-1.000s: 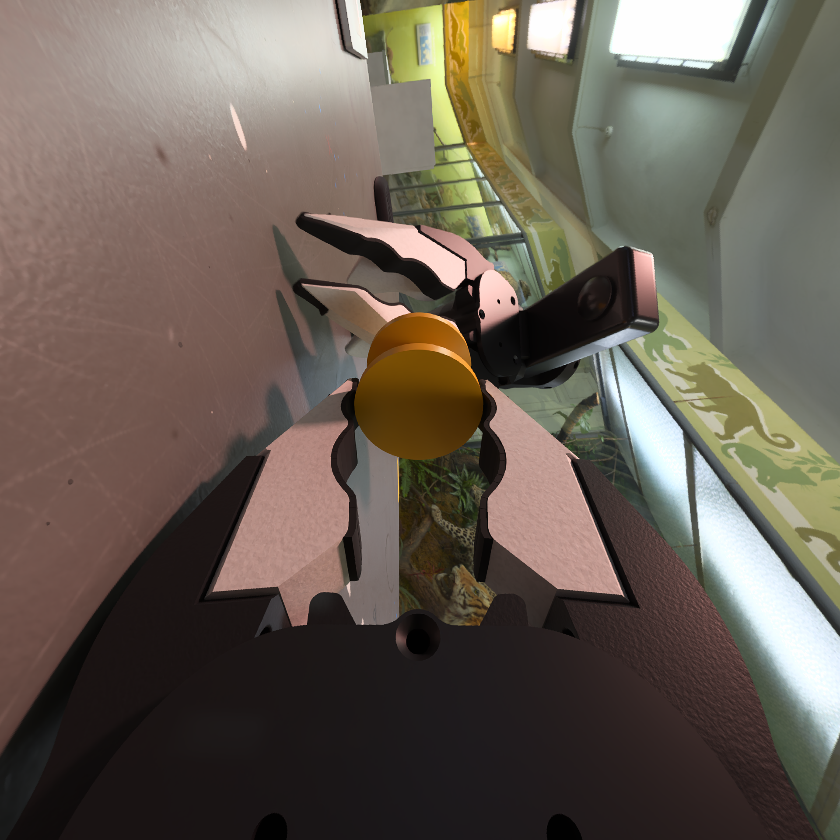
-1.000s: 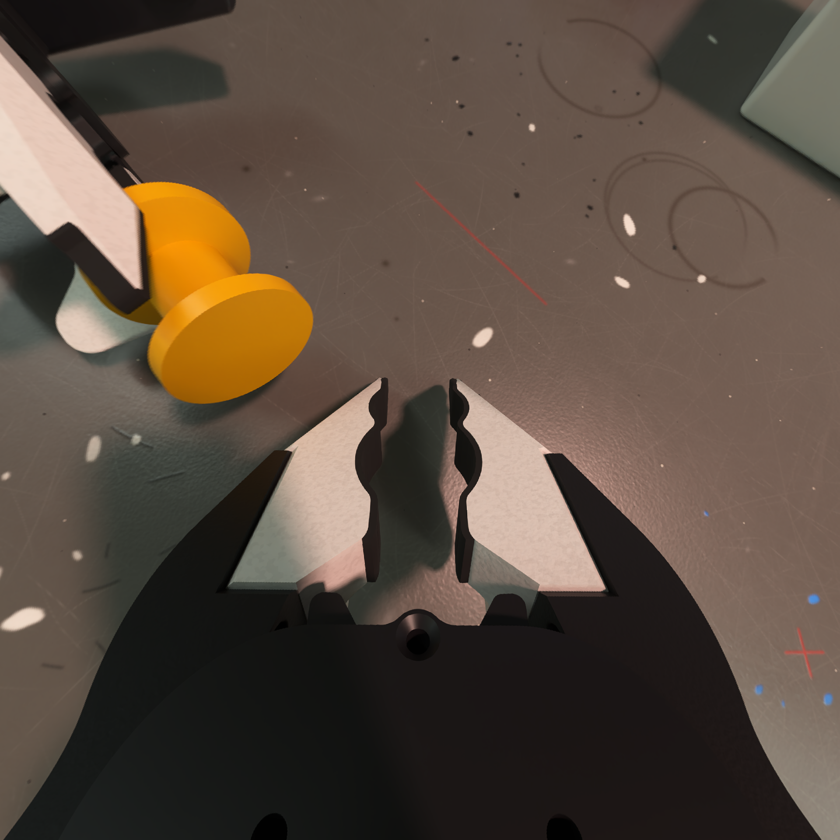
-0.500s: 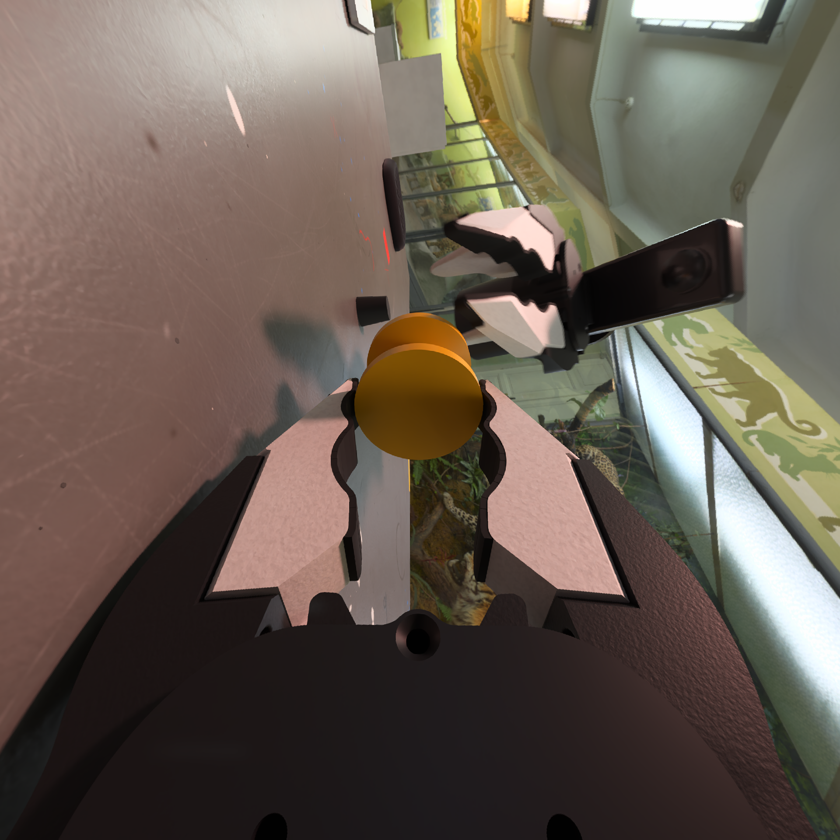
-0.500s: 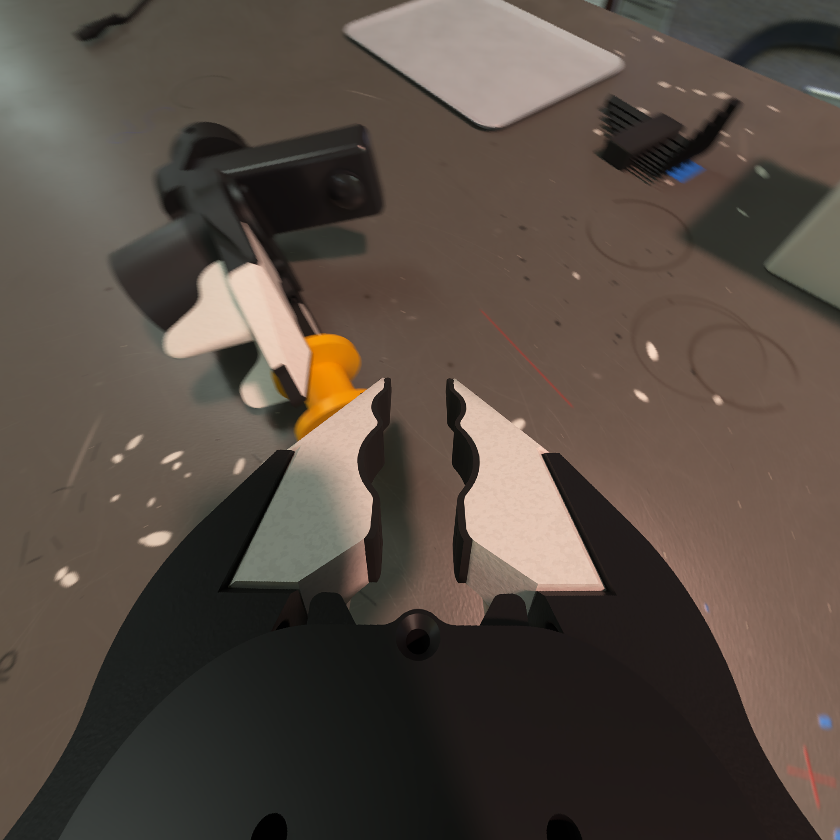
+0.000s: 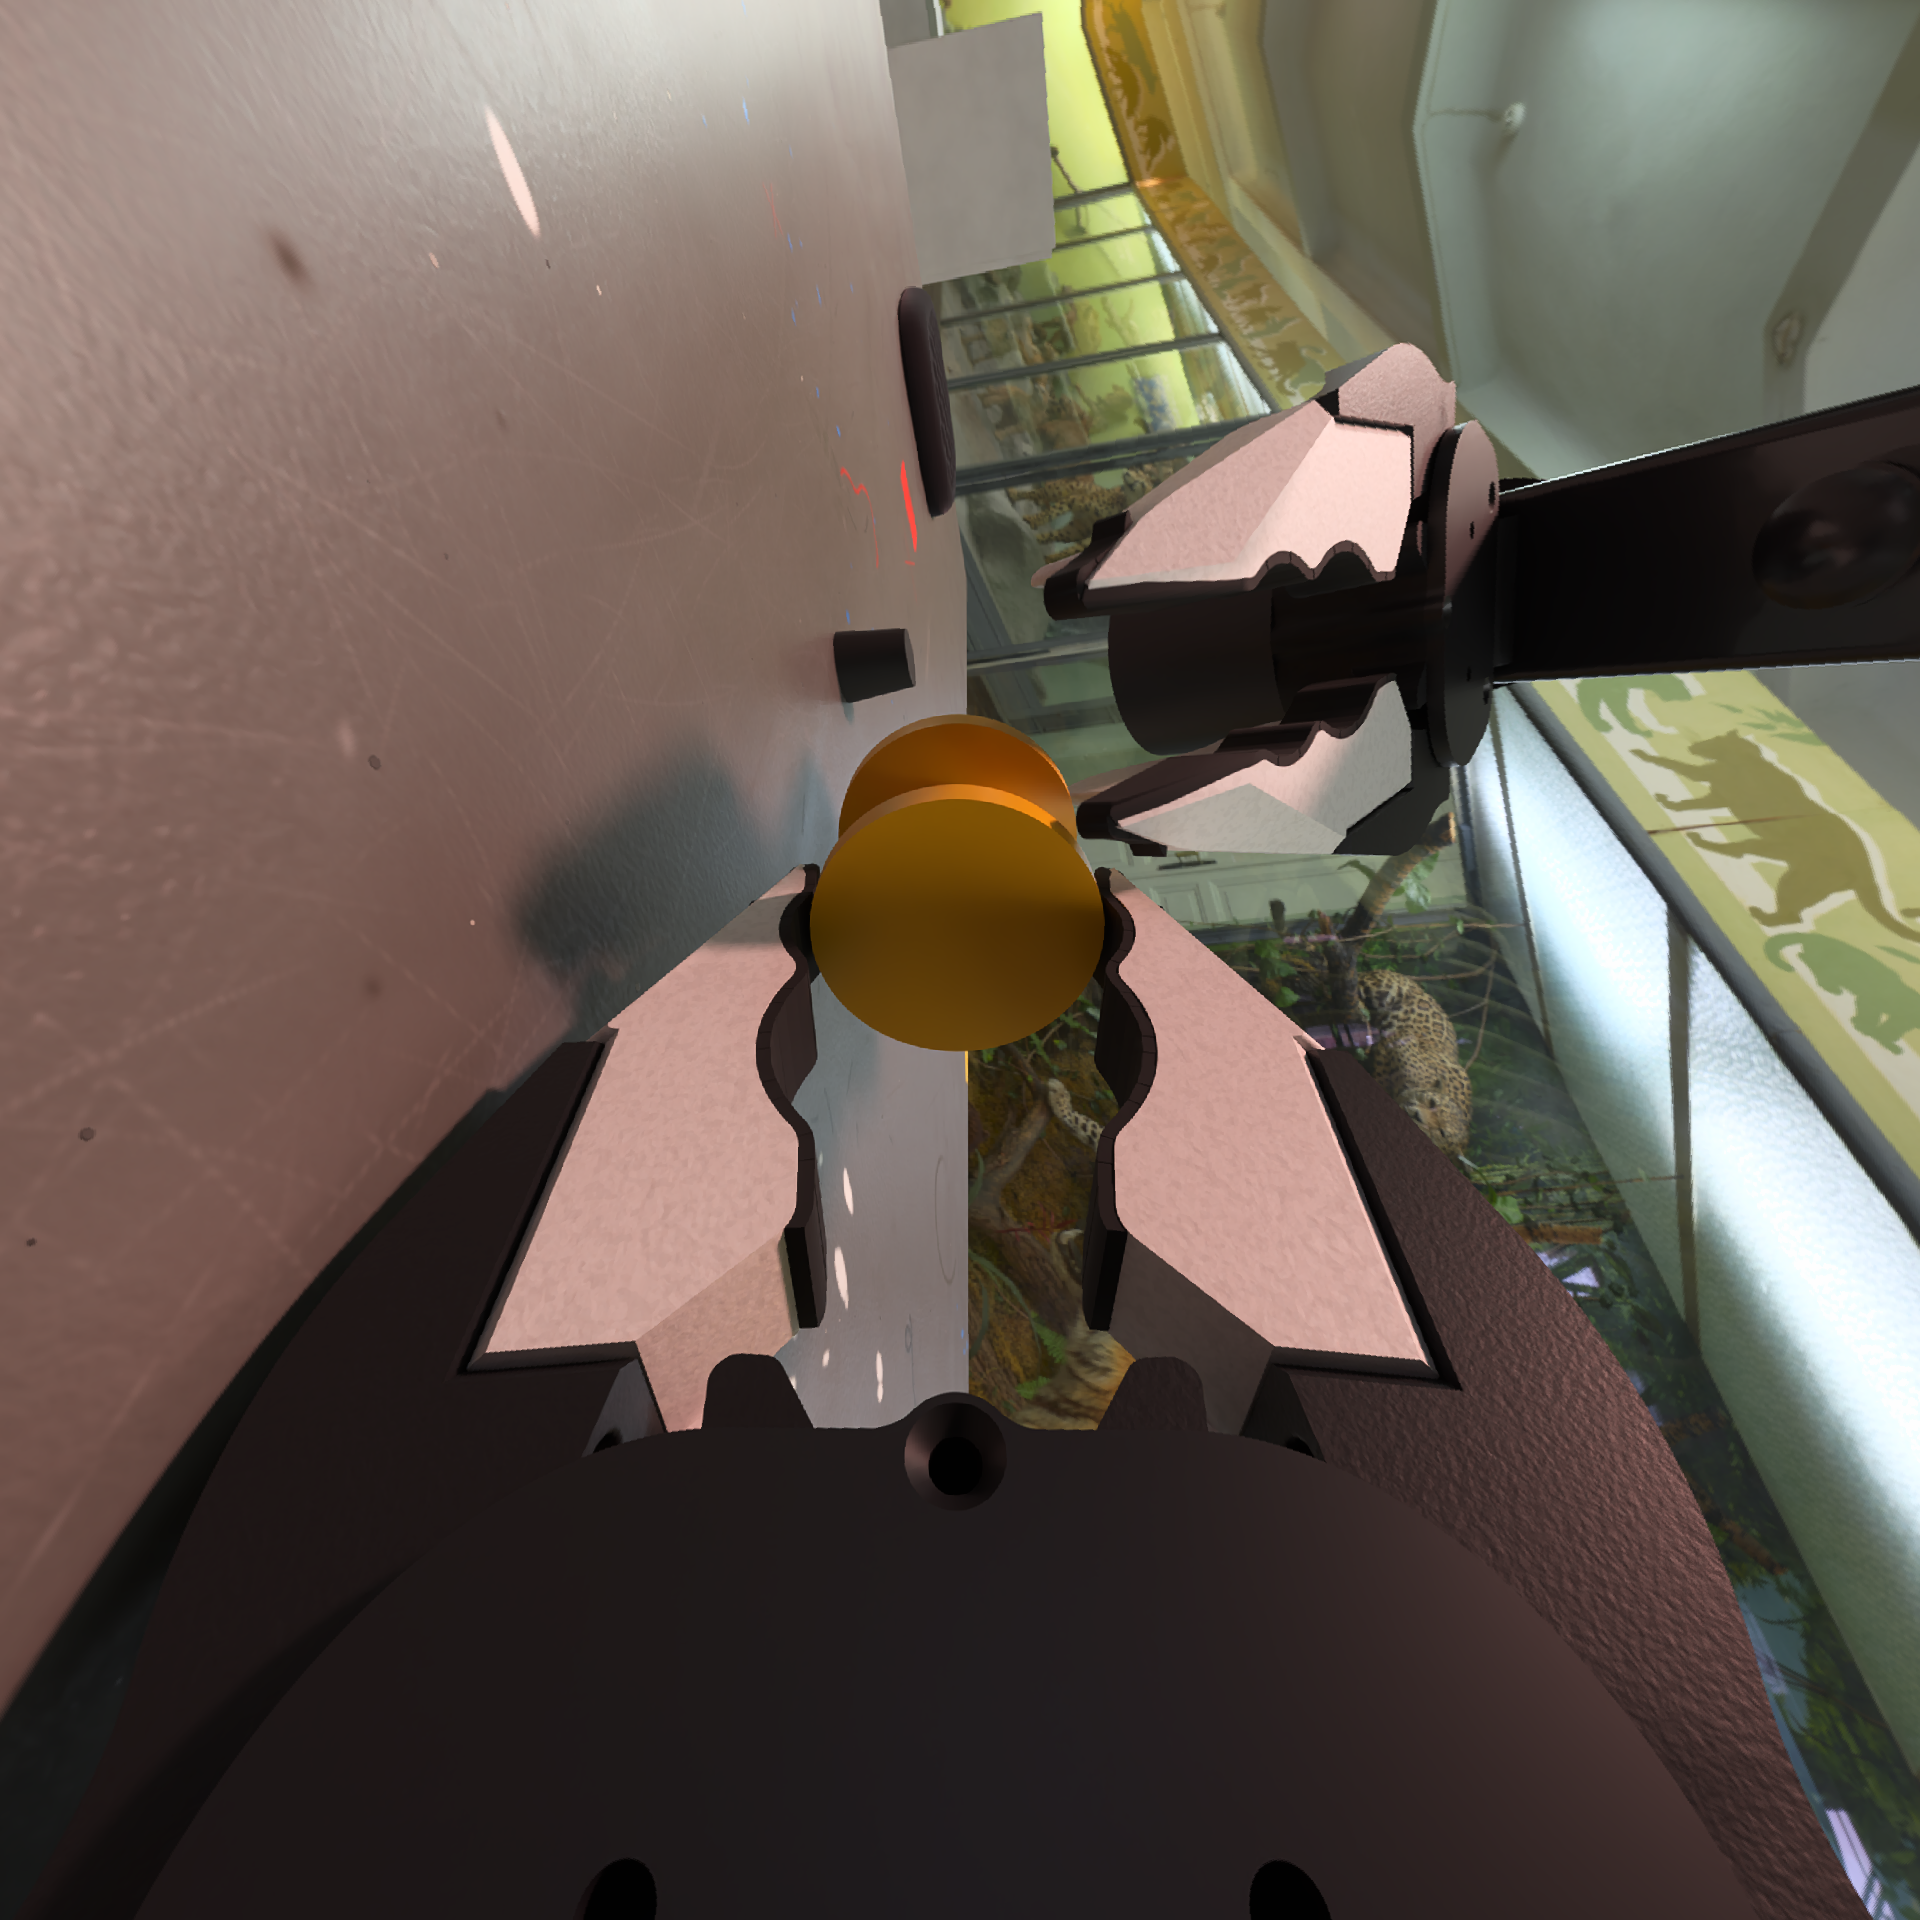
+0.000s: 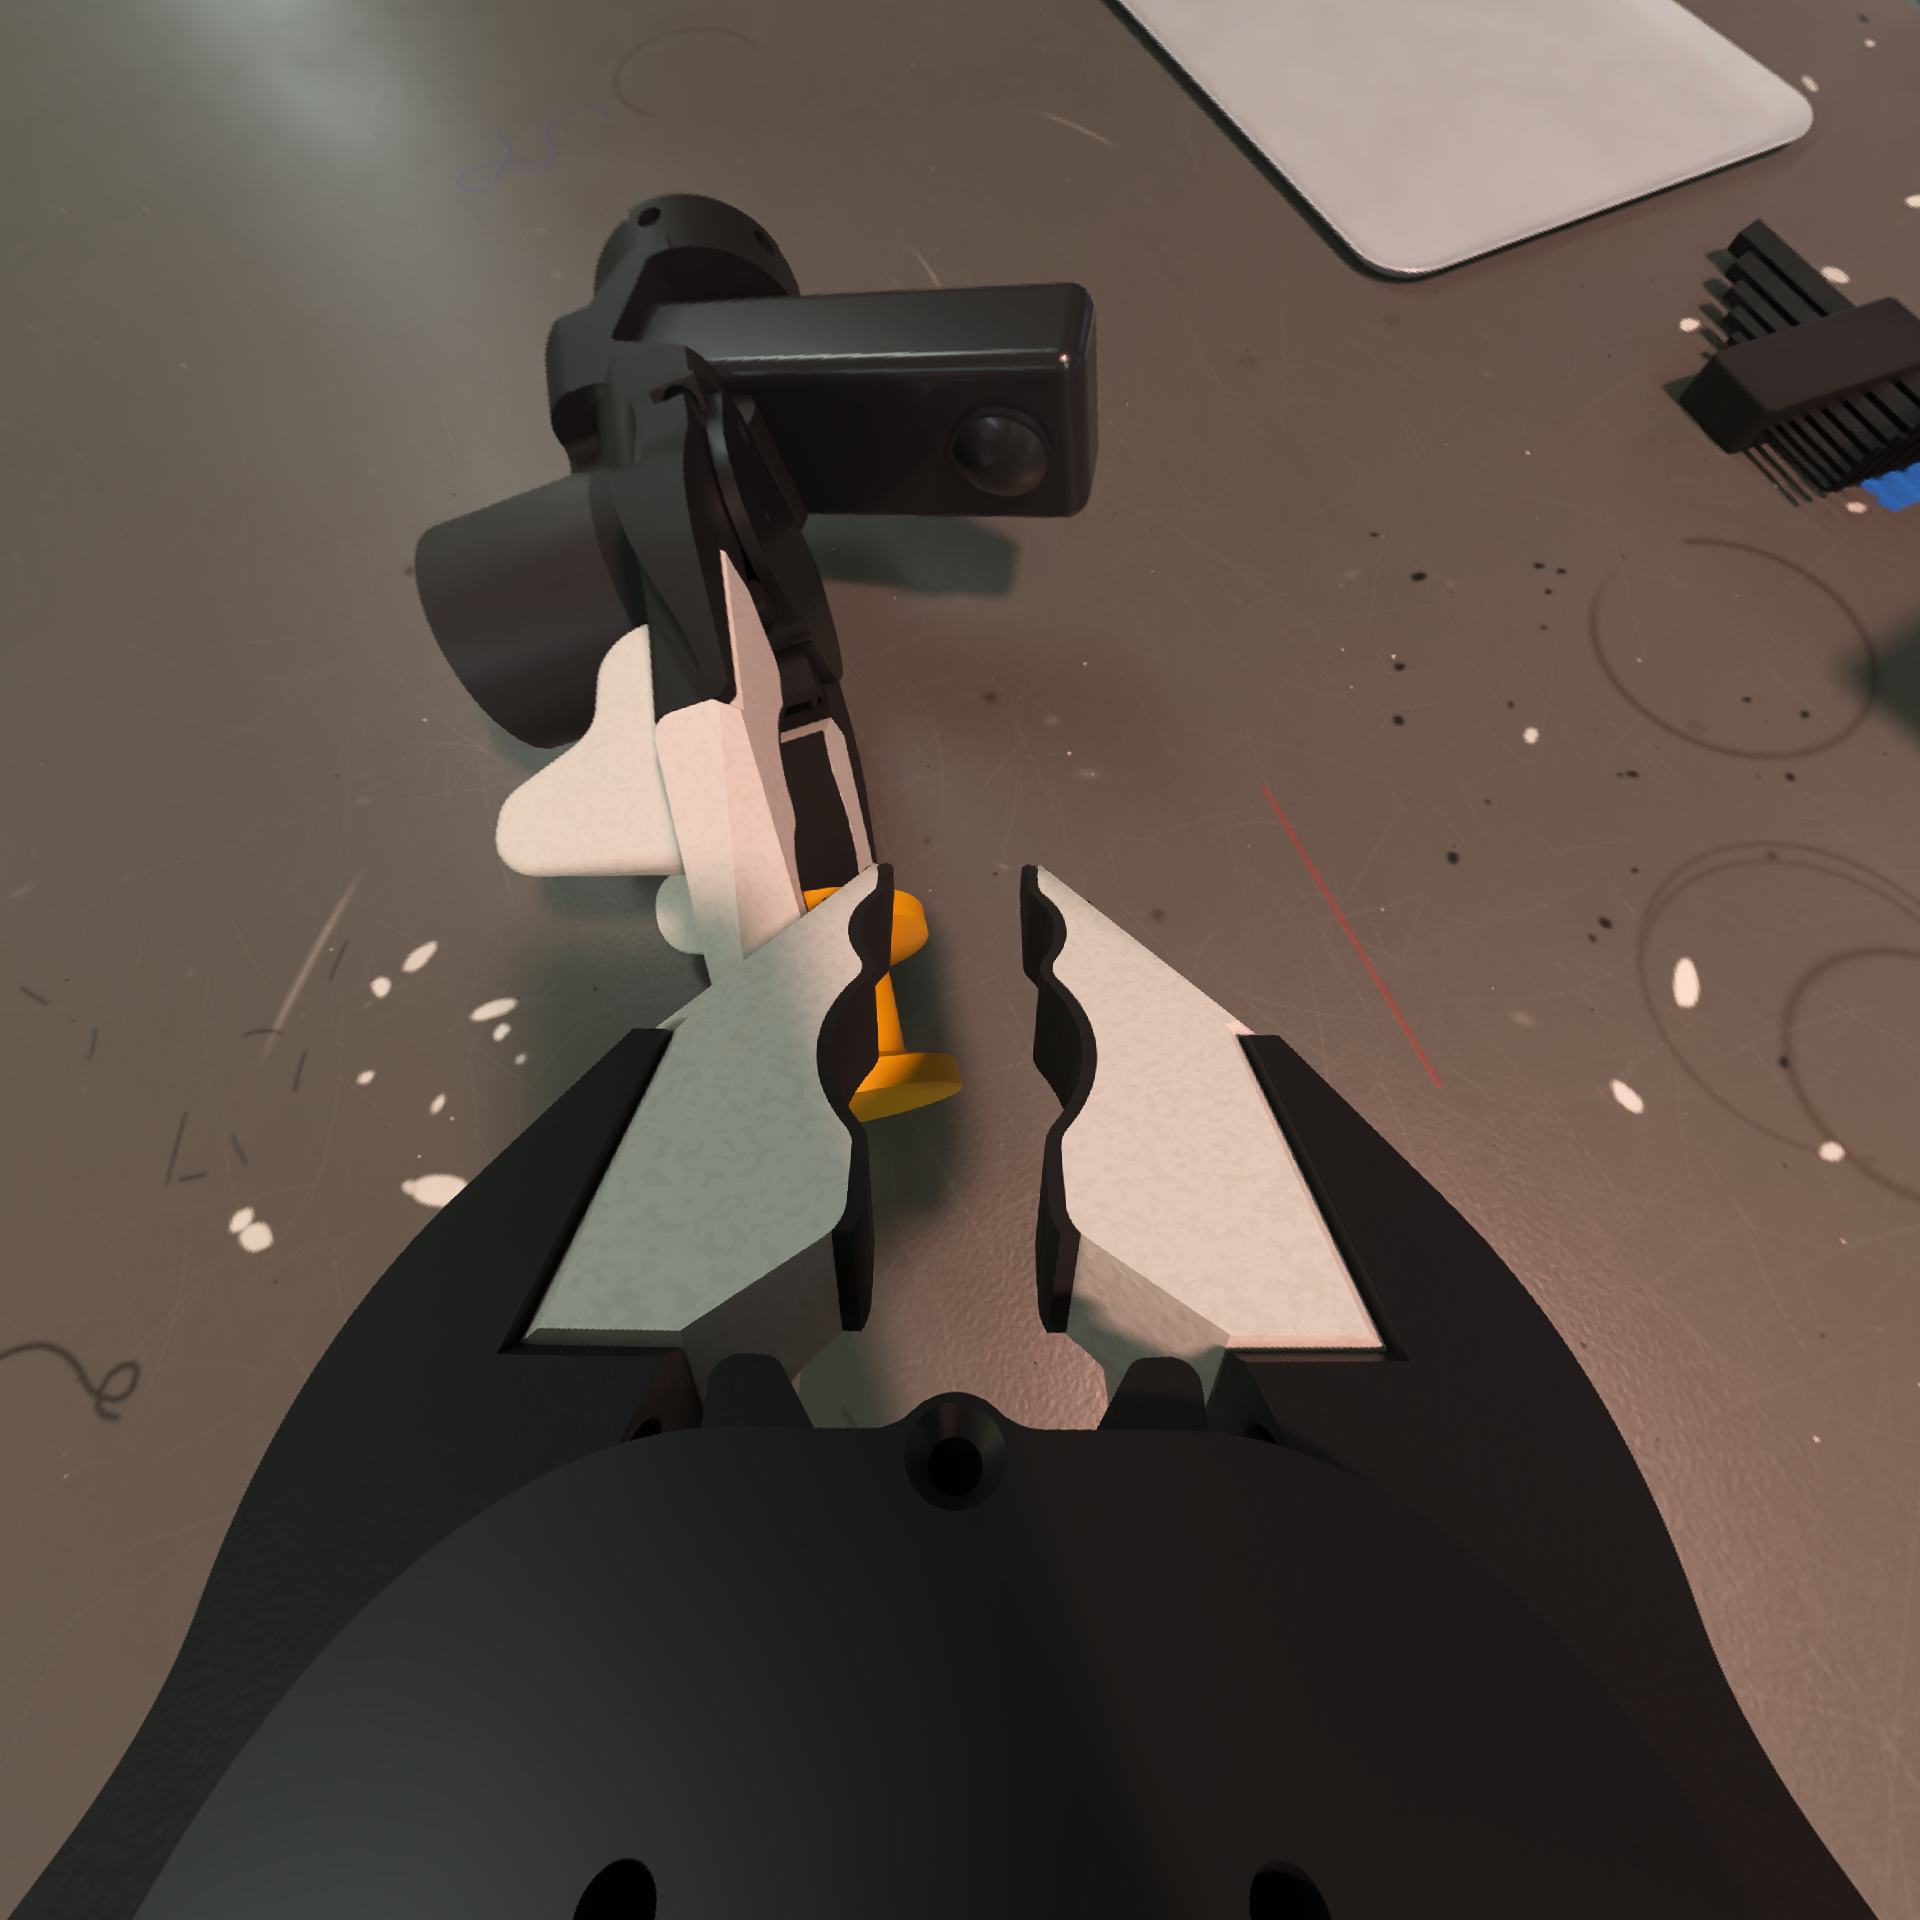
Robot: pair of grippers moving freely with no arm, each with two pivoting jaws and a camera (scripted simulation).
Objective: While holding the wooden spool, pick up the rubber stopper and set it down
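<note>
While the left claw (image 5: pixel 954 902) clamps the orange wooden spool (image 5: pixel 956 925) above the scuffed brown table (image 6: pixel 1351 644), the right claw (image 6: pixel 954 883) hangs apart, empty. Near the table's far edge stands the black rubber stopper (image 5: pixel 873 663); animal murals line the room.

The left tool (image 5: pixel 954 894) is clamping its tips on an orange spool (image 5: pixel 956 930). The right tool (image 6: pixel 956 883) is hovering above it, jaws parted and holding nothing.
</note>
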